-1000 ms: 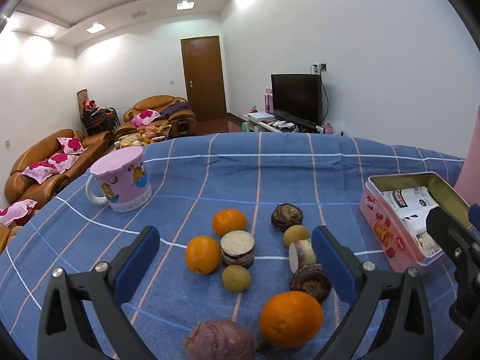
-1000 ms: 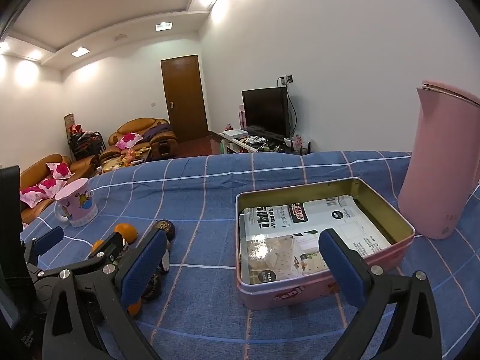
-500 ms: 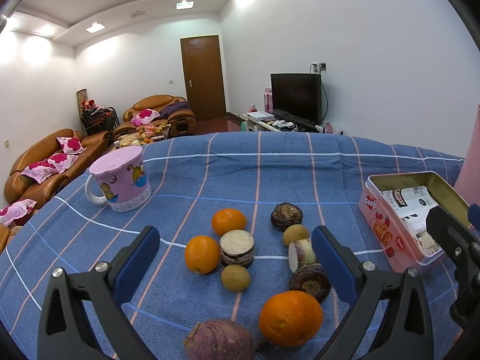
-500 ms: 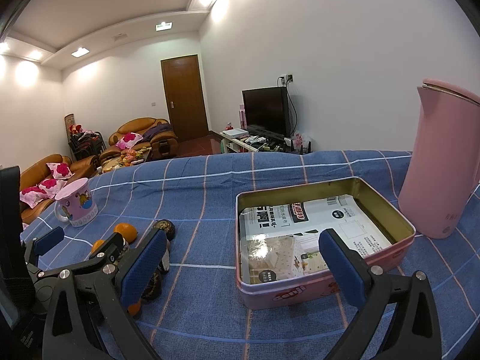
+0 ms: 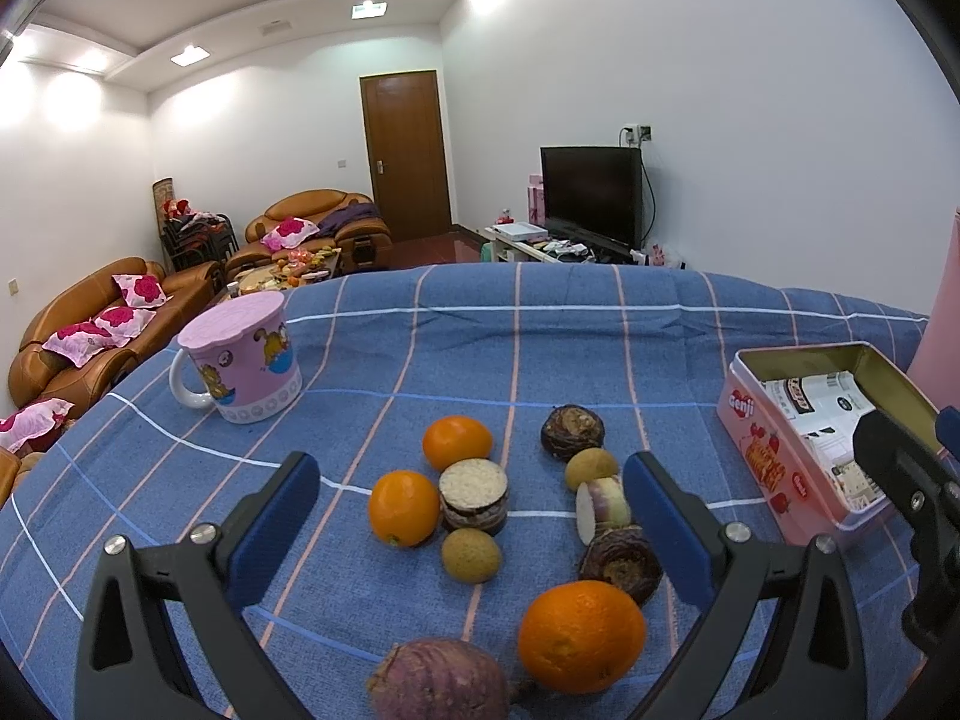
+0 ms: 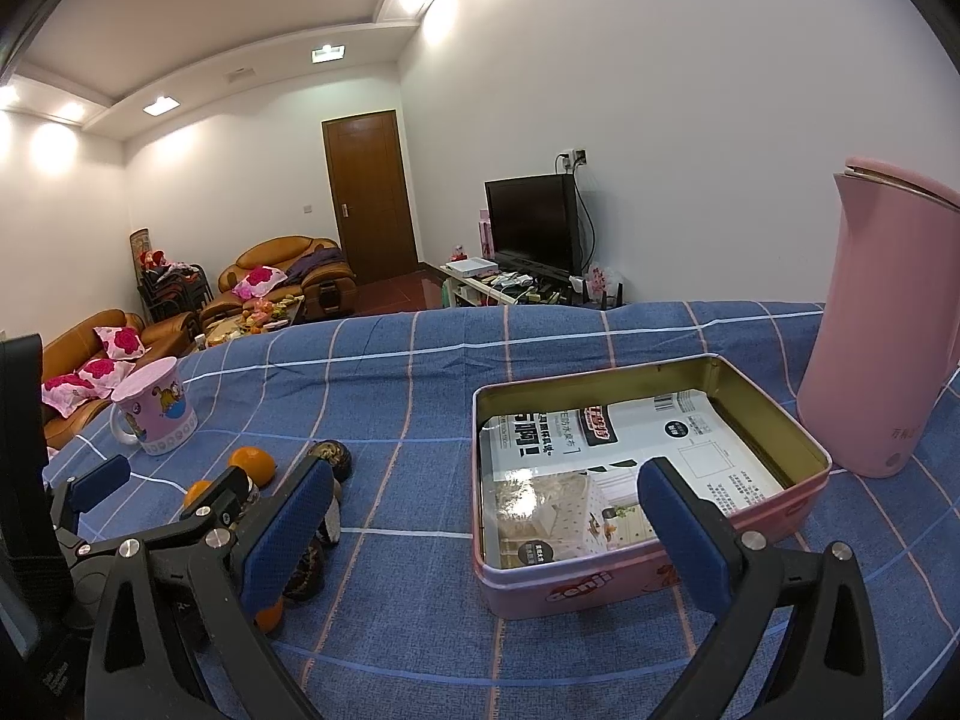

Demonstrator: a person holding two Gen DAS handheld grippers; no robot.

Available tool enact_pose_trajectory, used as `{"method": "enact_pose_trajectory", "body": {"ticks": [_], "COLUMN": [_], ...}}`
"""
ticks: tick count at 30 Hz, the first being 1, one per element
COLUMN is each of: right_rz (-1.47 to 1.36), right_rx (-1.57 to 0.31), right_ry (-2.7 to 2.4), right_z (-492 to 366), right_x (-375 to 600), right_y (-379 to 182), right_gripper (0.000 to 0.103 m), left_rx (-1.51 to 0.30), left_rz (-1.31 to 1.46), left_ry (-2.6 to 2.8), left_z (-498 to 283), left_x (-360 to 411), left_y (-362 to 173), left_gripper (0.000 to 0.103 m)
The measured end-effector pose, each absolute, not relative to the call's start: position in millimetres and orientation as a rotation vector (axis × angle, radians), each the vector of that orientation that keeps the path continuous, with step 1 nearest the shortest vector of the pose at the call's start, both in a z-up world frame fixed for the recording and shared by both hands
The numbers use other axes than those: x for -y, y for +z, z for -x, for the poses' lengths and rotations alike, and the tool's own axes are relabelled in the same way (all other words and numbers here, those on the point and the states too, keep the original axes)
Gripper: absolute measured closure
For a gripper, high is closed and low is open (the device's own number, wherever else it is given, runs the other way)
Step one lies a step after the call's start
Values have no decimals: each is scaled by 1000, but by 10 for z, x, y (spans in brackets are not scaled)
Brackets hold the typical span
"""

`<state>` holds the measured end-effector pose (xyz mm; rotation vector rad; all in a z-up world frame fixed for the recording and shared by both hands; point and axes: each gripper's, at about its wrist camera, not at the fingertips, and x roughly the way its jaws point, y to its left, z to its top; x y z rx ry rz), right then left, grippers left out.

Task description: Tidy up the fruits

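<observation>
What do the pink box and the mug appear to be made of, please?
Box: likely tin, given its thin rolled rim, shiny gold inner walls and printed pink outside. Mug: probably glazed ceramic, glossy white handle and cartoon print; its matte pink lid looks like plastic or silicone.

I see a pink cartoon mug (image 5: 243,369) with its lid on the blue checked cloth (image 5: 540,348), a tall pink kettle (image 6: 879,324) at right, and behind them a dark television (image 6: 531,222), brown door (image 5: 408,150) and orange sofas (image 5: 90,324)
</observation>
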<state>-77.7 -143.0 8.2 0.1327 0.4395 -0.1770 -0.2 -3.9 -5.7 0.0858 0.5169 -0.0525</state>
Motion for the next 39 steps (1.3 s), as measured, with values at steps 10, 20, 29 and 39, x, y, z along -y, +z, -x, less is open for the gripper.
{"method": "enact_pose_trajectory", "body": {"ticks": [10,20,29,39], "right_rz": [-133,-133,-132,-126], "right_rx": [-438,-438,-439,-437], "right_ry": [-176,-176,-177,-177], "right_z": [781,782,782,780], "right_x": [1420,1421,1421,1422], "right_y": [87,95,92,86], "right_gripper": [1,1,1,1], "left_rx": [-518,-520,-521,-526], "left_rz": [-85,-84,-84,-76], "left_ry": [-53,-53,-53,-45], "left_z": [-2,6,6,-5], "left_x": [35,39,38,6], "left_y": [-55,-49,-51,-71], "left_gripper": [0,0,0,0]}}
